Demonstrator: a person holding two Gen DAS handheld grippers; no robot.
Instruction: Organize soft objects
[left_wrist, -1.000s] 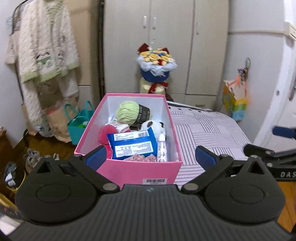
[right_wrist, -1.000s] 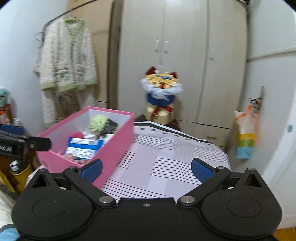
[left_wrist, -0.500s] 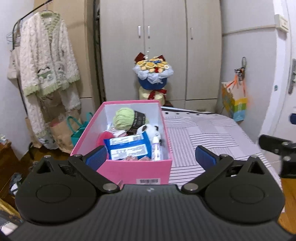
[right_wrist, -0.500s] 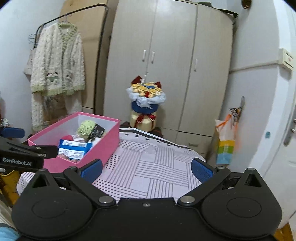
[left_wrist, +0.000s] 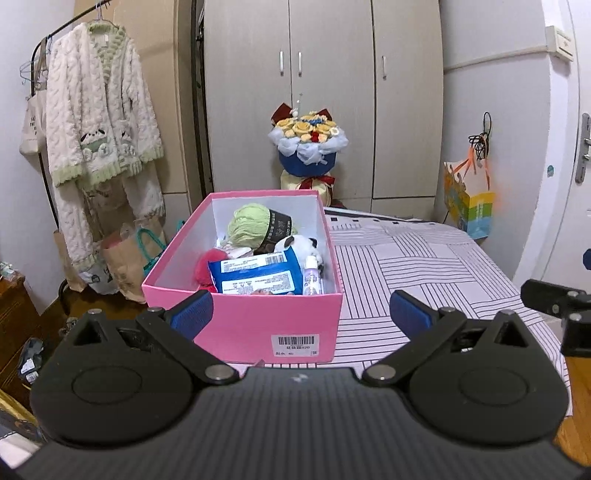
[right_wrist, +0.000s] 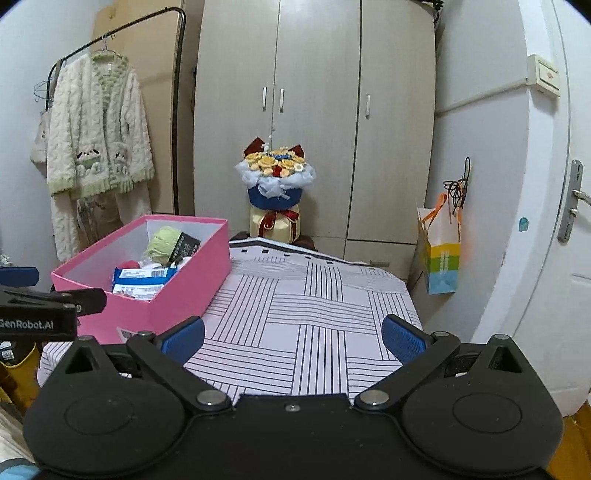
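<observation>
Presently both grippers, left gripper (left_wrist: 301, 308) and right gripper (right_wrist: 293, 338), spread apart, empty; pink box (left_wrist: 243, 325) holds green yarn (left_wrist: 247, 225), left on striped bed (right_wrist: 314, 317).

The right gripper (right_wrist: 293, 338) hangs with its blue-padded fingers (right_wrist: 183, 338) spread wide above a bed sheet with a black-striped patchwork pattern (right_wrist: 314, 325), holding nothing. To its left, an open pink cardboard box (right_wrist: 184, 295) rests on the sheet, holding a ball of pale green yarn (right_wrist: 162, 242) and a blue-and-white packet (right_wrist: 142, 282). The black left gripper (right_wrist: 48, 306) shows at the left edge.
</observation>
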